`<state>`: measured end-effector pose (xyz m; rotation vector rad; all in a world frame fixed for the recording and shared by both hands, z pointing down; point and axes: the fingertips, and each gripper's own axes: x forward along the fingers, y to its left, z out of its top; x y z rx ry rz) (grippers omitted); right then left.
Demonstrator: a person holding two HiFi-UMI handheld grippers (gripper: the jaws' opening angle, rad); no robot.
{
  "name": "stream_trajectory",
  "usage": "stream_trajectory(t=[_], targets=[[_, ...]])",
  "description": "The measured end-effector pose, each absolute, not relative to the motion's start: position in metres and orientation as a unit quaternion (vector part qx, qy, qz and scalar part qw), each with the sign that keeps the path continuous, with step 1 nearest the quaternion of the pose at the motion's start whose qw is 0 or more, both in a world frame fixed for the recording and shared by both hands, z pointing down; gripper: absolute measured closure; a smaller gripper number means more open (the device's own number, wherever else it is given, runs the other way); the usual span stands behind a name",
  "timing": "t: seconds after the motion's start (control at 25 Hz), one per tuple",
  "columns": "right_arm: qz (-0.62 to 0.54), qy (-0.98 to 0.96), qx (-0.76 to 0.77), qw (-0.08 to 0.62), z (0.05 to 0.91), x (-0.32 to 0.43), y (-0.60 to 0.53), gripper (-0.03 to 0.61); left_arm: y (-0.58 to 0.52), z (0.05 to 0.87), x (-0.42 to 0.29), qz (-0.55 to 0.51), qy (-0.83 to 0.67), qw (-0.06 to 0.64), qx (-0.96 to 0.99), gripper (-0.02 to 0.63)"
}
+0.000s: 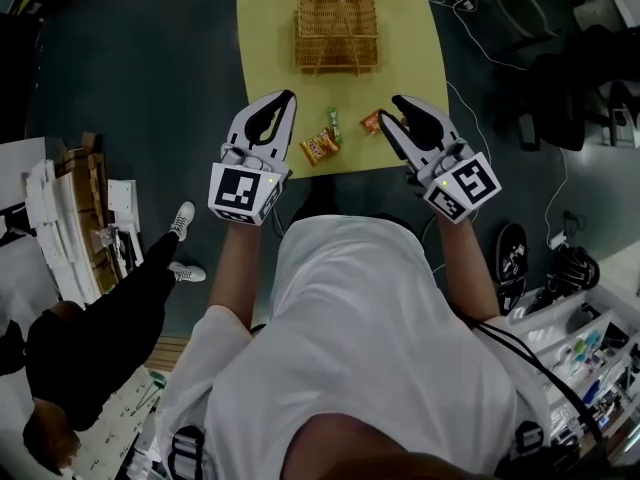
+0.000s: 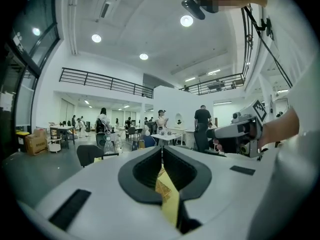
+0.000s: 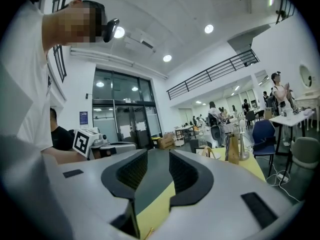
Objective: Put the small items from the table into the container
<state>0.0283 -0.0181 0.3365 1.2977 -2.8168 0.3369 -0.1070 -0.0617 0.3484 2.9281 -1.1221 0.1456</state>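
My left claw (image 1: 286,100) is pressed together on nothing. My right claw (image 1: 392,112) is spread and empty, just beside the red packet (image 1: 371,121). The orange packet (image 1: 319,146) and green packet (image 1: 334,125) lie between the two claws at the desk's (image 1: 265,38) near edge, with the basket (image 1: 337,30) at the far end. A careless nudge, especially from my closed left claw, could push a packet off that edge.

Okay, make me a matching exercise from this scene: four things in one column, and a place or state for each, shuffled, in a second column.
Column one:
1. wicker basket
2. green packet
3. left gripper
4. right gripper

Column two:
A. fingers apart, nothing between them
B. at the far end of the yellow table
C. fingers together
D. near the table's front edge, between the two grippers

Pairs: 1-B, 2-D, 3-C, 4-A
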Motion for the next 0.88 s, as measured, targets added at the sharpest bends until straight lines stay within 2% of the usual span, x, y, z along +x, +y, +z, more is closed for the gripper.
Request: stream_trajectory(t=[0.48,0.76,0.84,0.88], targets=[[0.135,-0.886,0.442,0.019,0.361,0.020,-0.071,0.433,-0.113,0.390,-0.116,0.061,-0.298,0.022,0.952,0.606],[0.166,-0.883,0.437,0.046,0.389,0.020,-0.066,0.430,-0.096,0.487,-0.096,0.150,-0.256,0.046,0.954,0.602],[0.170,-0.882,0.437,0.049,0.393,0.021,-0.060,0.430,-0.088,0.523,-0.094,0.181,-0.244,0.066,0.950,0.548],[0.173,-0.881,0.437,0.050,0.395,0.023,-0.057,0.430,-0.083,0.541,-0.093,0.196,-0.237,0.074,0.948,0.543]])
